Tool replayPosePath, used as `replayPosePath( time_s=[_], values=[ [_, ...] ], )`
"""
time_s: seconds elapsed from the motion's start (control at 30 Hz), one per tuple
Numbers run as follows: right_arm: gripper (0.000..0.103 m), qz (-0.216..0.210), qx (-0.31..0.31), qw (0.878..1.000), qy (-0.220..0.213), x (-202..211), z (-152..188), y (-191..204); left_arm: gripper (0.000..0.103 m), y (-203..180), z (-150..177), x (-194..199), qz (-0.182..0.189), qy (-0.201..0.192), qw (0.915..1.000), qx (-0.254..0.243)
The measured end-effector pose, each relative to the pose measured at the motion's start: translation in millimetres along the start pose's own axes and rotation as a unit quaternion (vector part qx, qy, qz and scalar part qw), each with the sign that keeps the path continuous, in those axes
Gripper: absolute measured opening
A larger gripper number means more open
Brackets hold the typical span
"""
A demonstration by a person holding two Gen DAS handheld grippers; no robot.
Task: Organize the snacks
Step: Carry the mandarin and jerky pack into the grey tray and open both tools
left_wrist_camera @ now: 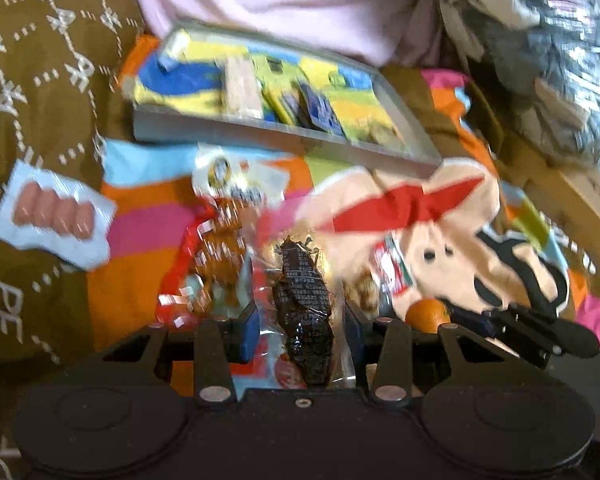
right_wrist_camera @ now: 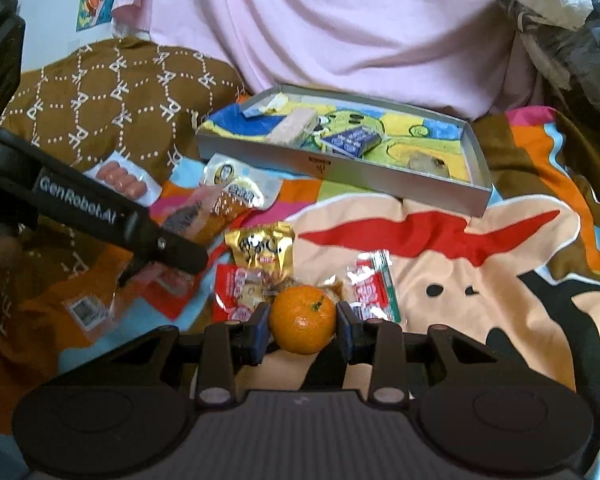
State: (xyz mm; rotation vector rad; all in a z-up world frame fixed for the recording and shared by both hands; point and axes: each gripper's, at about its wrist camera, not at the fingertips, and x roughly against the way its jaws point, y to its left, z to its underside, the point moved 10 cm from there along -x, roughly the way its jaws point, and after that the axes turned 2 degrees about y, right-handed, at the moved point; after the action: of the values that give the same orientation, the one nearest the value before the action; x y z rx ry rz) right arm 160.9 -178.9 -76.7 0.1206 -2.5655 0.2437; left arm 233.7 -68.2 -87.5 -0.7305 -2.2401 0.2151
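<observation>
Left gripper [left_wrist_camera: 302, 320]: fingers pinched a clear packet with a dark snack [left_wrist_camera: 304, 312] inside, held off the blanket.
Right gripper [right_wrist_camera: 303, 322]: fingers clamped on a mandarin [right_wrist_camera: 302, 319] from both sides; it looked lifted clear of the blanket, though contact underneath was hard to rule out.
Tray [right_wrist_camera: 380, 174]: grey shallow box at the far side of the blanket [right_wrist_camera: 440, 280], just in front of the pink sheet [right_wrist_camera: 340, 20].
Already in tray: a pale wafer bar [right_wrist_camera: 294, 126], a blue packet [right_wrist_camera: 352, 140], a whitish wrapper [right_wrist_camera: 266, 105] in the far left corner and 1 clear-wrapped item [right_wrist_camera: 428, 164] near the right end. So 4 items sorted, as far as I could tell.
Still loose on blanket: sausage pack [right_wrist_camera: 126, 178] on the brown cushion side, white-yellow pouch [right_wrist_camera: 236, 184], gold pouch [right_wrist_camera: 264, 250], red-white packet [right_wrist_camera: 236, 292], red-green packet [right_wrist_camera: 374, 288], clear bag with QR label [right_wrist_camera: 86, 312].
Progress: judged roughly a third done; 2 items in hand, about 6 still to move.
Next need: both held items carried forward over the near wall of the tray, set in free floor at its right half.
Risk: left view was motion-blurred, so packet grip depth was unclear.
</observation>
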Motion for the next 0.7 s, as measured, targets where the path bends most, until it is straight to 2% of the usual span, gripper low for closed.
replayPosePath(
  time_s=[0.2,0.43,0.57,0.7],
  values=[
    [0.039,-0.01,0.013,1.0,-0.024,-5.6,-29.7,-0.9,0.045,13.9,-44.4,12.1,-0.028,-0.044,0.9986,0.006],
    [0.039,-0.032,0.034,0.997,-0.058,-36.6,-95.6,-2.2,0.045,40.7,-124.7,3.3,-0.08,-0.091,0.9927,-0.003],
    [0.039,-0.028,0.046,0.996,-0.074,-64.7,-131.7,-9.9,0.045,56.8,-163.2,-13.6,-0.111,-0.103,0.9884,-0.016],
    [0.039,-0.008,0.039,0.997,-0.072,-96.6,-155.5,-22.8,0.045,71.3,-186.9,-34.7,-0.132,-0.1,0.9861,-0.017]
  ],
)
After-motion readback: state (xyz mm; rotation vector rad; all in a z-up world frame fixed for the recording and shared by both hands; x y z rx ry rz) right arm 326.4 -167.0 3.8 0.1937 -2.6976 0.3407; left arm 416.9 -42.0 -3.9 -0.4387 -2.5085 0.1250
